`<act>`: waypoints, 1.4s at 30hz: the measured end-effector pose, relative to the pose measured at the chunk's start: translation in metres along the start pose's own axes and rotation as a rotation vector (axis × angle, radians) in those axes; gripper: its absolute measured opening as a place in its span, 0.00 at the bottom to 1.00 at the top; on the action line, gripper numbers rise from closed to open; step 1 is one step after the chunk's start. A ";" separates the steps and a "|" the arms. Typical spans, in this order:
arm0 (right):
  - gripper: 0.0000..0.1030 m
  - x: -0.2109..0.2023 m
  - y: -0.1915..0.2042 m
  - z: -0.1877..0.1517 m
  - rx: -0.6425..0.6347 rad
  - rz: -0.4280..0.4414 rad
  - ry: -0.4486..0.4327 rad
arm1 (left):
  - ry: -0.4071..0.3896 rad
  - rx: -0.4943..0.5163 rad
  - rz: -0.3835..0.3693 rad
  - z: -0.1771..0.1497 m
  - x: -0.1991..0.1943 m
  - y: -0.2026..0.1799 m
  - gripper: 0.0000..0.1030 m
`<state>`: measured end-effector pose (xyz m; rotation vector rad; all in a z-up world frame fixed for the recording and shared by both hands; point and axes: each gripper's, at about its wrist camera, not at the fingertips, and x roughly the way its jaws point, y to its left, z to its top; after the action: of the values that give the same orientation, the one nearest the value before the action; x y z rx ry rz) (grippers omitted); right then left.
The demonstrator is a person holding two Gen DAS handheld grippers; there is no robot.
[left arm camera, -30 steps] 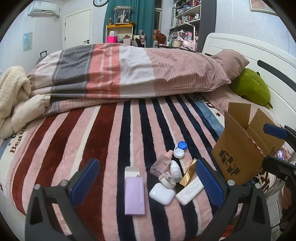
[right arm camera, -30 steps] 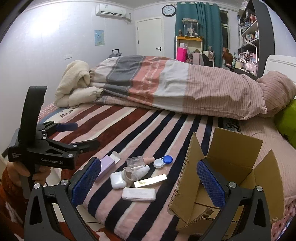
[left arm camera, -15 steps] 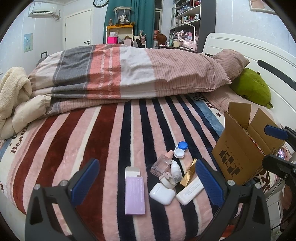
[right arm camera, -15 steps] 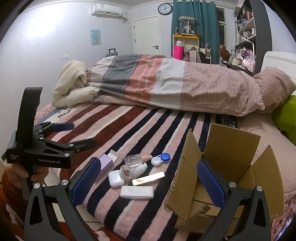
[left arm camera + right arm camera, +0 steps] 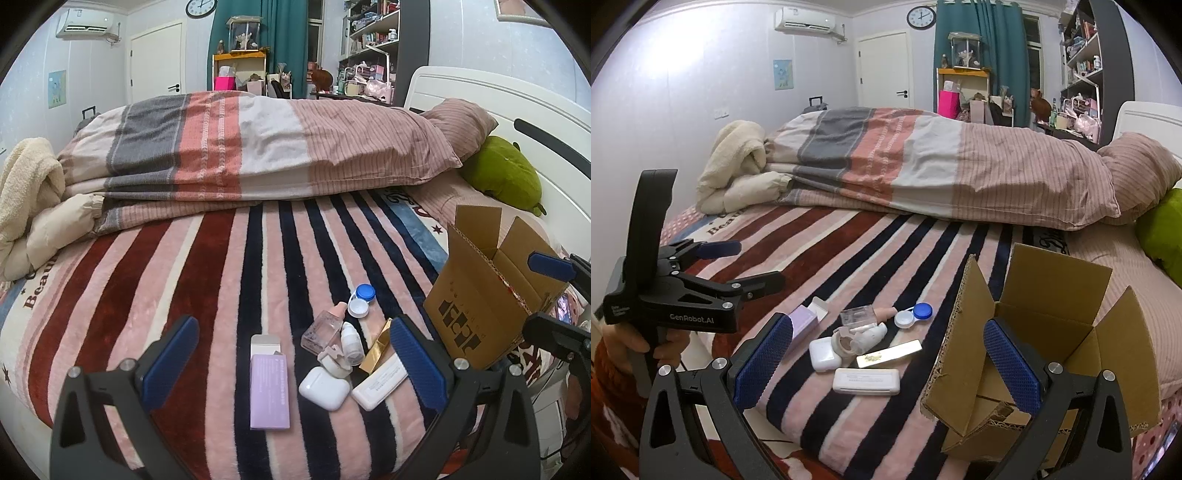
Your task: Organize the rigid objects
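While both grippers' jaws gape empty | items cluster on bed (image 5: 229,266), cardboard box (image 5: 476,306) at three o'clock | next: grasp earbud case (image 5: 324,387).

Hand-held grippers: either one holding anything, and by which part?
Nothing held. Left hand-held gripper and right hand-held gripper are both open, above the bed.

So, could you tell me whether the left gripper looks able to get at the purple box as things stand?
Probably yes: the left gripper is open and empty, and the purple box lies flat between its fingers' lines, apart from the white earbud case, nothing covering it.
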<state>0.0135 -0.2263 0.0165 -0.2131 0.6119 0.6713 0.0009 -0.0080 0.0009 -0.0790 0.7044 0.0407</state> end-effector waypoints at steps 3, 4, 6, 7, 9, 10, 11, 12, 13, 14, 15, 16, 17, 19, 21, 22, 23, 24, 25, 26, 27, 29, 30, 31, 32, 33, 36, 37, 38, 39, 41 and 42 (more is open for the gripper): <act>1.00 0.000 -0.001 0.000 0.001 0.002 0.001 | 0.000 0.000 0.000 0.000 0.000 0.000 1.00; 1.00 0.000 -0.001 0.000 0.001 0.003 0.002 | 0.000 0.000 0.000 0.000 0.000 0.000 1.00; 1.00 -0.001 -0.001 -0.001 0.001 0.003 0.001 | -0.001 0.001 0.002 0.000 0.000 0.000 1.00; 1.00 -0.001 -0.001 0.000 0.001 0.004 0.001 | -0.002 0.000 0.003 0.000 0.000 0.000 1.00; 1.00 0.000 -0.001 0.000 0.002 0.005 0.000 | -0.002 0.000 0.004 0.000 0.000 0.002 1.00; 1.00 0.000 -0.001 0.000 0.004 0.008 -0.002 | -0.001 -0.002 0.007 0.000 0.000 0.003 1.00; 1.00 0.000 -0.001 0.000 0.003 0.007 0.000 | -0.002 -0.003 0.008 0.001 -0.001 0.005 1.00; 1.00 0.000 -0.001 0.000 0.002 0.006 0.000 | -0.002 -0.004 0.009 0.001 -0.001 0.006 1.00; 1.00 0.000 -0.001 0.000 0.002 0.006 0.000 | -0.002 -0.004 0.010 0.001 -0.001 0.007 1.00; 1.00 0.000 -0.001 -0.001 0.002 0.006 -0.001 | -0.002 -0.004 0.010 0.001 -0.001 0.008 1.00; 1.00 0.000 0.000 -0.001 0.001 0.007 0.001 | -0.002 -0.004 0.009 0.001 -0.001 0.008 1.00; 1.00 0.000 -0.002 0.000 0.002 0.008 0.001 | -0.003 -0.006 0.008 0.001 -0.001 0.010 1.00; 1.00 0.000 -0.001 0.000 0.001 0.009 0.001 | -0.003 -0.006 0.010 0.001 -0.001 0.010 1.00; 1.00 0.000 0.000 0.000 0.001 0.010 0.002 | -0.005 -0.006 0.013 0.001 -0.001 0.011 1.00; 1.00 0.001 0.001 0.000 0.000 0.010 0.002 | -0.005 -0.005 0.015 0.001 -0.002 0.012 1.00; 1.00 0.001 0.000 -0.001 0.001 0.008 0.001 | -0.004 -0.005 0.015 0.001 -0.002 0.014 1.00; 1.00 0.001 0.000 -0.001 0.000 0.008 0.001 | -0.004 -0.005 0.016 0.000 -0.002 0.012 1.00; 1.00 0.001 0.000 -0.001 0.000 0.009 0.001 | -0.004 -0.005 0.016 0.000 -0.002 0.013 1.00; 1.00 0.000 0.000 -0.001 0.001 0.009 0.001 | -0.004 -0.005 0.017 0.000 -0.001 0.012 1.00; 1.00 0.000 0.000 -0.001 0.002 0.009 0.001 | -0.004 -0.005 0.016 0.000 -0.001 0.012 1.00; 1.00 0.000 0.001 -0.001 0.003 0.008 0.003 | -0.003 -0.005 0.014 0.000 -0.001 0.011 1.00; 1.00 0.000 0.002 -0.001 -0.001 0.009 0.001 | -0.004 -0.002 0.010 0.000 -0.001 0.013 1.00; 1.00 -0.001 0.006 -0.001 -0.009 0.009 -0.001 | -0.005 0.001 0.010 -0.001 -0.001 0.013 1.00; 1.00 -0.002 0.011 -0.001 -0.022 0.008 -0.003 | -0.006 0.003 0.009 -0.001 0.000 0.016 1.00; 1.00 -0.001 0.016 -0.001 -0.036 0.010 -0.003 | -0.002 0.006 0.006 -0.002 0.000 0.019 1.00; 1.00 0.000 0.026 0.001 -0.061 0.015 0.002 | 0.004 0.014 0.003 -0.002 0.002 0.024 1.00; 1.00 0.015 0.056 0.004 -0.121 0.066 0.030 | 0.002 0.027 0.033 -0.005 0.006 0.043 1.00; 0.98 0.022 0.063 0.005 -0.134 0.089 0.044 | 0.006 0.029 0.047 -0.006 0.008 0.049 1.00; 0.89 0.033 0.073 0.005 -0.150 0.117 0.071 | 0.010 0.030 0.062 -0.009 0.011 0.059 1.00; 0.84 0.046 0.082 0.005 -0.166 0.143 0.107 | 0.015 0.034 0.072 -0.012 0.014 0.066 1.00; 0.72 0.079 0.100 0.004 -0.192 0.192 0.192 | 0.032 0.042 0.088 -0.021 0.022 0.083 1.00; 0.72 0.093 0.107 0.002 -0.194 0.213 0.229 | 0.040 0.044 0.091 -0.026 0.026 0.089 1.00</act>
<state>0.0036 -0.0955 -0.0368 -0.4135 0.7966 0.9209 -0.0017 0.0789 -0.0404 -0.0052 0.7479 0.1113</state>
